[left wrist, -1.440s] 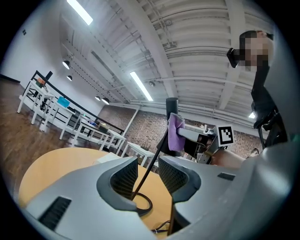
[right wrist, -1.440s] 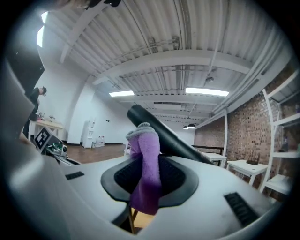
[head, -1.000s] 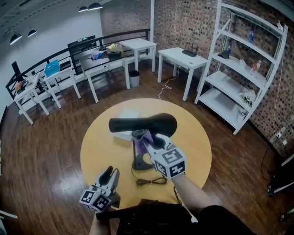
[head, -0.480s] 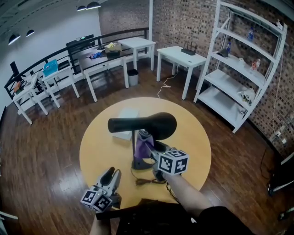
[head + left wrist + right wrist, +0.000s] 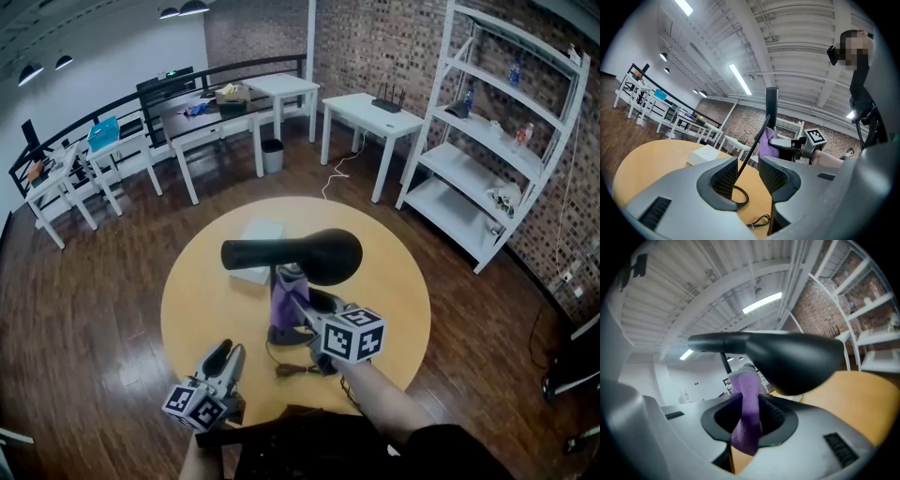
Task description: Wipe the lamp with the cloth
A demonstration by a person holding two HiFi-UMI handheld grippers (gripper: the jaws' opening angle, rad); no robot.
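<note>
Round wooden table [image 5: 202, 300], set on a dark plank floor [image 5: 84, 309], carries the work.

Subject: the black lamp [image 5: 281, 253] stands near the table's middle, with its base [image 5: 286, 336] towards the person's side. Its head [image 5: 792, 357] is long and lies level, with the long axis running left to right across the head view. The thin stem [image 5: 754, 145] rises at a slant from the base to the head.

The purple cloth [image 5: 286, 292] sits against the stem just under the head; the left gripper view suggests contact, though the touch itself is not clearly visible.

The right gripper [image 5: 302, 307] is clamped on the cloth, which bunches between the jaws with a tail hanging below them. From these jaws the head lies directly above and slightly ahead, and the stem lies straight ahead.

The left gripper [image 5: 223, 359] has its jaws drawn together on nothing. It is held low at the near table edge, well apart from the lamp and pointing towards the stem.

Assessment: the right hand is clearly the nearer. Any stroke along the head would need to follow its left-to-right axis; a stroke on the stem would run up or down the slant.

Other items noted: a white box [image 5: 262, 232] beyond the lamp and a bundled cord [image 5: 305, 369] beside the base.
</note>
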